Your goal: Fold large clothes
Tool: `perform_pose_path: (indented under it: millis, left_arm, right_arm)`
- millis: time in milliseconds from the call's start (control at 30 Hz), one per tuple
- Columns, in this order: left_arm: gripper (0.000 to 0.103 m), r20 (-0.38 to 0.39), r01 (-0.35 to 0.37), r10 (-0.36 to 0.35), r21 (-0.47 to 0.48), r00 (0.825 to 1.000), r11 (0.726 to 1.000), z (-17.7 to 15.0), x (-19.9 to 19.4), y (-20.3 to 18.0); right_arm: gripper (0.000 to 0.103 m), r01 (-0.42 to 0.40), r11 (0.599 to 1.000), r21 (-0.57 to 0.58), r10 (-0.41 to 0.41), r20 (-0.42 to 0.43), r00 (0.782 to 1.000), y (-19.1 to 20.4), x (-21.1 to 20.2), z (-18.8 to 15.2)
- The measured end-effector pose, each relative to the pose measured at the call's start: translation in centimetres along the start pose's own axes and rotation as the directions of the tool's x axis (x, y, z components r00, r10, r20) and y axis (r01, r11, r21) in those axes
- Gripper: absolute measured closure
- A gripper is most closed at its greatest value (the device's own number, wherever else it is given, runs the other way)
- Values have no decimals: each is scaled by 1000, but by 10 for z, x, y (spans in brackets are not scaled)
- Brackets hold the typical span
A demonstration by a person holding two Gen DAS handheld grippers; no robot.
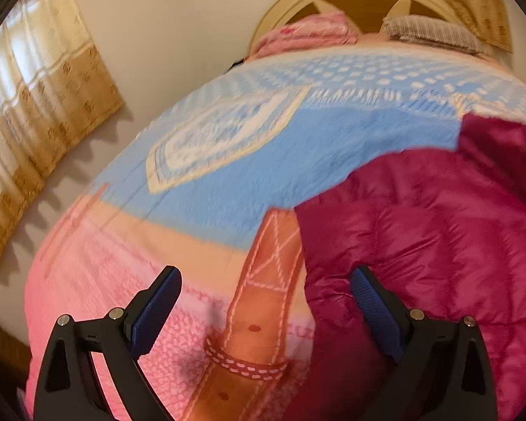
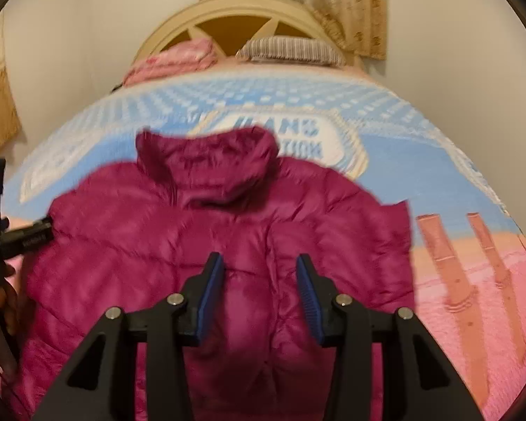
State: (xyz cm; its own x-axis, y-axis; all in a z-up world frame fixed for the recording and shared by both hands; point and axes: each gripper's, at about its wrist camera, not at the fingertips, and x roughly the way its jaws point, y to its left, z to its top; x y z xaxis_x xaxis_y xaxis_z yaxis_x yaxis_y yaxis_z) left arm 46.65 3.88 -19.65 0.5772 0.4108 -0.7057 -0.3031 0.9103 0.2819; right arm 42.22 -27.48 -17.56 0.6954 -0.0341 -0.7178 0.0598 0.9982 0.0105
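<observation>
A magenta hooded puffer jacket (image 2: 200,231) lies spread flat on the bed, hood (image 2: 210,158) toward the headboard. In the left wrist view the jacket (image 1: 438,231) fills the right side. My left gripper (image 1: 266,280) is open and empty, above the jacket's left edge and the blanket. My right gripper (image 2: 259,270) is open and empty, hovering over the jacket's lower middle. The left gripper's body (image 2: 3,224) shows at the left edge of the right wrist view, beside the jacket's left sleeve.
The bed carries a blue and pink patterned blanket (image 2: 438,175). A pink pillow (image 2: 172,59) and a striped pillow (image 2: 291,49) lie by the cream headboard (image 2: 228,10). Walls and beige curtains (image 1: 35,112) stand close at the left and behind.
</observation>
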Motion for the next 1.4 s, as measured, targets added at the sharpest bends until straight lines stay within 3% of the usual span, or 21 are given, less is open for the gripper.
perform_pose_path:
  millis: [167,633,1000,1400]
  left_arm:
    - [5,26,6,-7,35,1000,999,-11,2,-11]
    - [1,-27,71,-72,-22,997,997,-17,14,-4]
    - [1,-25,75,-76,-25,997,997,-18,15,-4]
    - [1,-41,133,-136,-64,990,989,-18,20,4]
  right_arm:
    - [61,25,998,-61,-29,-61,998,7,28,-21]
    - [62,22,999,-43,-25,-51,998,2,28,-28]
    - [62,35,998,-51,-37,-38,999,4,29,-30]
    - [61,37,998,-52,-38,-34,999,4,28,-31]
